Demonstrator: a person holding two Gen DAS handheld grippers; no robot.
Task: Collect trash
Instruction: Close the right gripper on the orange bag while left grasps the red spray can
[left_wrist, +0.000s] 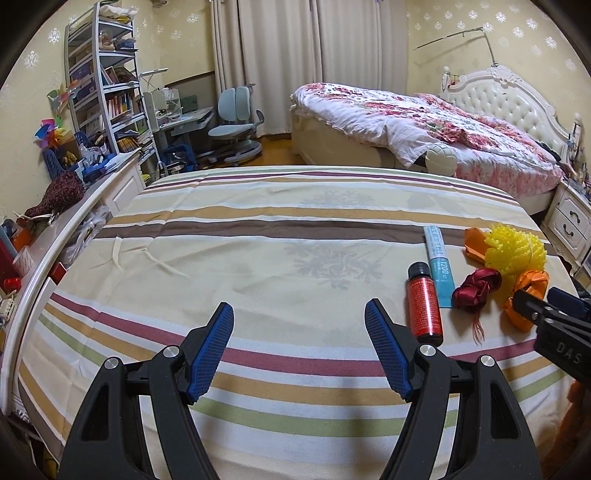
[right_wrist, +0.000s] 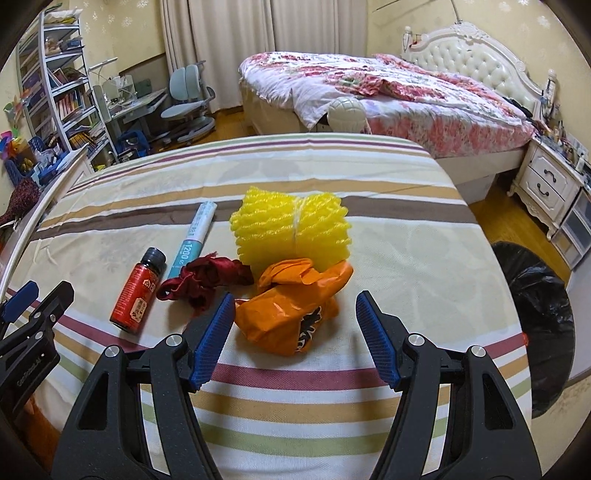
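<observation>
Trash lies on a striped tablecloth (right_wrist: 332, 406): a crumpled orange bag (right_wrist: 291, 310), yellow foam netting (right_wrist: 291, 225), a dark red ribbon wad (right_wrist: 207, 277), a red bottle with a black cap (right_wrist: 138, 291) and a teal and white tube (right_wrist: 192, 236). My right gripper (right_wrist: 295, 306) is open, its fingers either side of the orange bag, just short of it. My left gripper (left_wrist: 301, 314) is open and empty over bare cloth, left of the red bottle (left_wrist: 424, 306). The tube (left_wrist: 439, 266), ribbon (left_wrist: 476, 290), netting (left_wrist: 515, 251) and orange bag (left_wrist: 528, 295) show at its right.
A bin lined with a black bag (right_wrist: 535, 317) stands on the floor right of the table. A white rail and cluttered shelf (left_wrist: 55, 221) run along the table's left edge. A bed (right_wrist: 406, 96), desk chair (right_wrist: 188, 99) and bookshelf (left_wrist: 107, 85) stand beyond.
</observation>
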